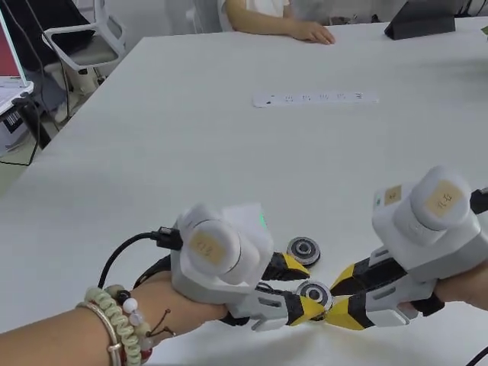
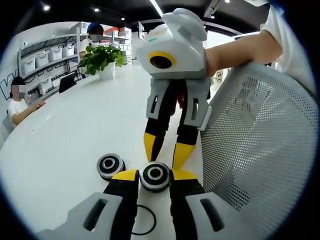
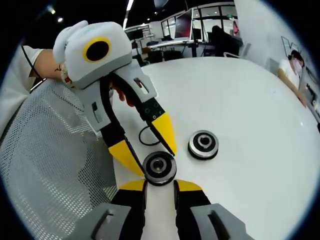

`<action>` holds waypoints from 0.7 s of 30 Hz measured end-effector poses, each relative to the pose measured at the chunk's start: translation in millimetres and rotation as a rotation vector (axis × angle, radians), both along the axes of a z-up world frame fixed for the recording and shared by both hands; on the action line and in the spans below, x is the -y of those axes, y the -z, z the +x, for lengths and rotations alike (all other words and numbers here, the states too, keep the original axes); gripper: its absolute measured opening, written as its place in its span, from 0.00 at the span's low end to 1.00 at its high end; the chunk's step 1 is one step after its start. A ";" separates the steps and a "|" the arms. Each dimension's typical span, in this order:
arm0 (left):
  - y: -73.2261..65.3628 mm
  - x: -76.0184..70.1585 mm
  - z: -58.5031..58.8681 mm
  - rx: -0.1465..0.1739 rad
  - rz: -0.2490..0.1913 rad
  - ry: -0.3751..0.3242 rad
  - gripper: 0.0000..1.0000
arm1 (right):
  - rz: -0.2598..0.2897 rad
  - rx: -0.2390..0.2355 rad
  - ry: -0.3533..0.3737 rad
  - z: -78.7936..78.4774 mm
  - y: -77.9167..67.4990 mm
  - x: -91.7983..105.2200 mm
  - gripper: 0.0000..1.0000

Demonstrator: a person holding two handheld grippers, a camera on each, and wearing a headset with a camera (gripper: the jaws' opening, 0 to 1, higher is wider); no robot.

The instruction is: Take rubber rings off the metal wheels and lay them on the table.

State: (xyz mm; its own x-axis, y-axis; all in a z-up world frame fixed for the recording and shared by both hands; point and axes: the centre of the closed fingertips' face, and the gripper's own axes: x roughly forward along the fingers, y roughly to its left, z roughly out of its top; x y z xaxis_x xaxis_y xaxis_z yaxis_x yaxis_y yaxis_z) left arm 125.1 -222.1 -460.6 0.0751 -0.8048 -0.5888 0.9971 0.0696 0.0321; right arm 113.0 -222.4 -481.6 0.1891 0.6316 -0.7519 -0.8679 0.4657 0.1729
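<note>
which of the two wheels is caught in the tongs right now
The nearer wheel, flanked by the yellow tips of the left tongs. The other wheel lies free on the table just beyond it, touched by nothing.

Head view looks down; gripper views face each other closely, sharing the wheel (image 2: 154, 176).

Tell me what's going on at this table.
A person works two handheld grippers on a white table. The left gripper is clamped on a metal wheel. The right gripper has its tips at that wheel's edge, though I can't tell if it grips. A second wheel lies beside them, and one rubber ring already lies on the table.
</note>
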 end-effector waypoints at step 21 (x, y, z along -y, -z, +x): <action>-0.2 0.7 -1.1 0.022 0.004 0.010 0.20 | -0.010 0.011 -0.008 2.3 1.6 1.3 0.19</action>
State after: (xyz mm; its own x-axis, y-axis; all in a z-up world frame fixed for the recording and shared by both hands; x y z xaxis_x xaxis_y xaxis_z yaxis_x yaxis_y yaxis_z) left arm 124.0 -222.8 -460.4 0.0804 -0.8032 -0.5902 0.9967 0.0598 0.0545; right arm 115.3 -223.7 -483.2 0.1919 0.6256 -0.7561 -0.8736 0.4601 0.1589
